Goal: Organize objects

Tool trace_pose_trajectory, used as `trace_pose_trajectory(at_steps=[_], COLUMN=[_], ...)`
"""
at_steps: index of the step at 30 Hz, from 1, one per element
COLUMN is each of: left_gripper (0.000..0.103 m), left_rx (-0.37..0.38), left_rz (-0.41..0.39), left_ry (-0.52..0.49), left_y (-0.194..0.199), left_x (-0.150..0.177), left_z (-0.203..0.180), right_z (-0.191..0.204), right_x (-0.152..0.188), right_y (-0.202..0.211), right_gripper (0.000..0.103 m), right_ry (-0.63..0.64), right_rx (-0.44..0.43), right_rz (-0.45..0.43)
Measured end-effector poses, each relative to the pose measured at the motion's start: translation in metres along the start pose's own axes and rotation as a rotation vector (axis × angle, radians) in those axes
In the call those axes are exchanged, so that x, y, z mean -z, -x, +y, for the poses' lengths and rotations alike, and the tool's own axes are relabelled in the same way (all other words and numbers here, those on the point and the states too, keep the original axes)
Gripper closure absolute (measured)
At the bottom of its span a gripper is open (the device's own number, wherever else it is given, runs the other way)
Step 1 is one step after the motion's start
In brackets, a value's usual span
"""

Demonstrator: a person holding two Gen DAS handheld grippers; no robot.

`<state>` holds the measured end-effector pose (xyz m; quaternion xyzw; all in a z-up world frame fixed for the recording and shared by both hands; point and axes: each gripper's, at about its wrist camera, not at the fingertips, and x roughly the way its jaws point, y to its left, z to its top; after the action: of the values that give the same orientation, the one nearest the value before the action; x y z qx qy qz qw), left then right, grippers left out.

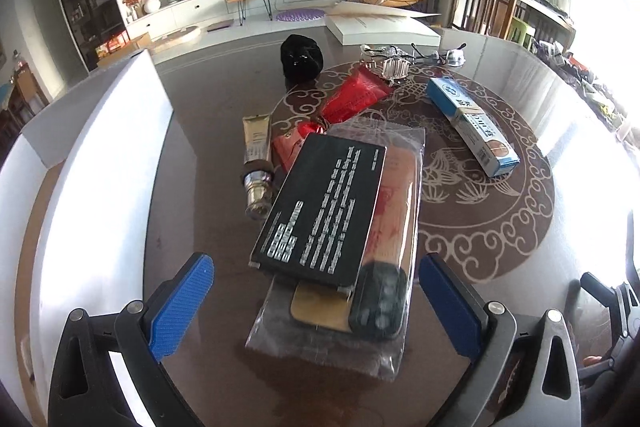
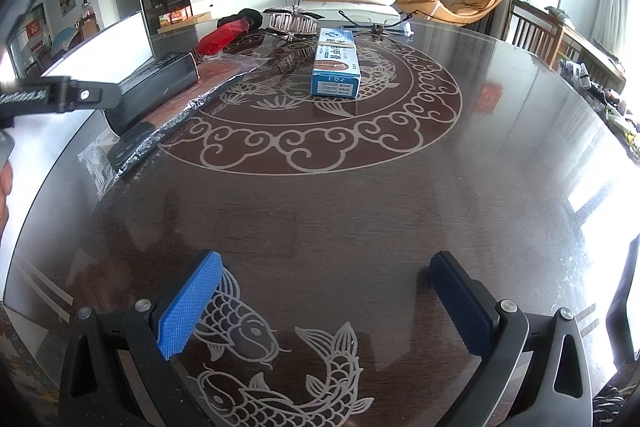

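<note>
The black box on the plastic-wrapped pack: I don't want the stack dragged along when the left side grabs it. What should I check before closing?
1. Left hand-held gripper open: ok, fingers spread wide.
2. Black box between the fingers: not ok, it lies ahead of the tips; only the near end of the plastic-wrapped pack is between them.
3. Box free of load: ok, nothing on top.
4. Neighbours clear: not ok, the gold tube and a red packet crowd the box's left edge.
5. White carton open on the left: cannot tell, only its wall shows.
6. Right hand-held gripper out of the way: ok, open over bare table.
</note>
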<state>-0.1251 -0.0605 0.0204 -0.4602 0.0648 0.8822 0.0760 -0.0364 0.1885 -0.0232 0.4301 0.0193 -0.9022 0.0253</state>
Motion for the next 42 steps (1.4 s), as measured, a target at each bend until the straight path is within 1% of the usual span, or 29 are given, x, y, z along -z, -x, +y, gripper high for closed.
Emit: trace_pose_trajectory(at_steps=[4,7,8,9,10,11,12,13,14,15,16,17,19,22,28,31,34,35,36,37,38,42], left_gripper=[0.0,0.0,0.0,0.0,0.005,0.023,0.025,0.026,0.03,0.042,0.043,0.043,0.043,0.043,0.043,0.043,0.042,0.04,0.03,0.024,0.021,0.01], left_rx=[-0.048,-0.073,-0.072,-0.053,-0.026,-0.004,0.015,0.017,0.012,0.014,-0.004,-0.02,-0.016,-0.05,-0.077,-0.085,-0.082,-0.076,-0.081,-0.1,-0.086,-0.078], left_rz=[0.034,0.066,0.076,0.075,0.061,0.048,0.038,0.027,0.009,-0.013,-0.02,-0.018,-0.026,-0.032,-0.03,-0.024,-0.015,0.0,-0.016,-0.006,-0.011,-0.023], left_ry=[-0.077,-0.095,-0.093,-0.083,-0.067,-0.05,-0.03,-0.013,-0.002,0.0,-0.001,0.011,0.042,0.07,0.135,0.156,0.176,0.191,0.191,0.192,0.193,0.169], left_y=[-0.03,-0.049,-0.054,-0.057,-0.058,-0.057,-0.055,-0.053,-0.05,-0.045,-0.041,-0.036,-0.027,-0.008,0.025,0.028,0.02,0.016,0.015,0.012,0.012,0.008], left_x=[-0.021,-0.024,-0.025,-0.025,-0.025,-0.025,-0.025,-0.024,-0.021,-0.018,-0.015,-0.01,0.003,0.031,0.086,0.101,0.107,0.108,0.109,0.109,0.111,0.112], left_z=[-0.01,-0.01,-0.009,-0.007,-0.006,-0.003,-0.001,0.002,0.003,0.003,0.002,0.001,0.003,0.005,0.015,0.022,0.028,0.031,0.031,0.032,0.032,0.027], right_z=[0.0,0.0,0.0,0.0,0.0,0.0,0.0,0.0,0.0,0.0,0.0,0.0,0.0,0.0,0.0,0.0,0.0,0.0,0.0,0.0,0.0,0.0], right_x=[0.0,0.0,0.0,0.0,0.0,0.0,0.0,0.0,0.0,0.0,0.0,0.0,0.0,0.0,0.001,0.001,0.001,0.001,0.001,0.001,0.001,0.001], right_y=[0.0,0.0,0.0,0.0,0.0,0.0,0.0,0.0,0.0,0.0,0.0,0.0,0.0,0.0,0.0,0.0,0.0,-0.001,-0.001,-0.001,-0.001,-0.001], right_gripper=[0.0,0.0,0.0,0.0,0.0,0.0,0.0,0.0,0.0,0.0,0.0,0.0,0.0,0.0,0.0,0.0,0.0,0.0,0.0,0.0,0.0,0.0], right_ry=[0.0,0.0,0.0,0.0,0.0,0.0,0.0,0.0,0.0,0.0,0.0,0.0,0.0,0.0,0.0,-0.001,0.0,0.0,0.0,0.0,0.0,-0.001], right_rx=[0.0,0.0,0.0,0.0,0.0,0.0,0.0,0.0,0.0,0.0,0.0,0.0,0.0,0.0,0.001,0.001,0.0,0.0,0.0,0.0,0.0,0.001], right_rz=[0.0,0.0,0.0,0.0,0.0,0.0,0.0,0.0,0.0,0.0,0.0,0.0,-0.001,-0.001,-0.001,-0.001,-0.001,-0.001,-0.001,-0.001,-0.001,-0.001])
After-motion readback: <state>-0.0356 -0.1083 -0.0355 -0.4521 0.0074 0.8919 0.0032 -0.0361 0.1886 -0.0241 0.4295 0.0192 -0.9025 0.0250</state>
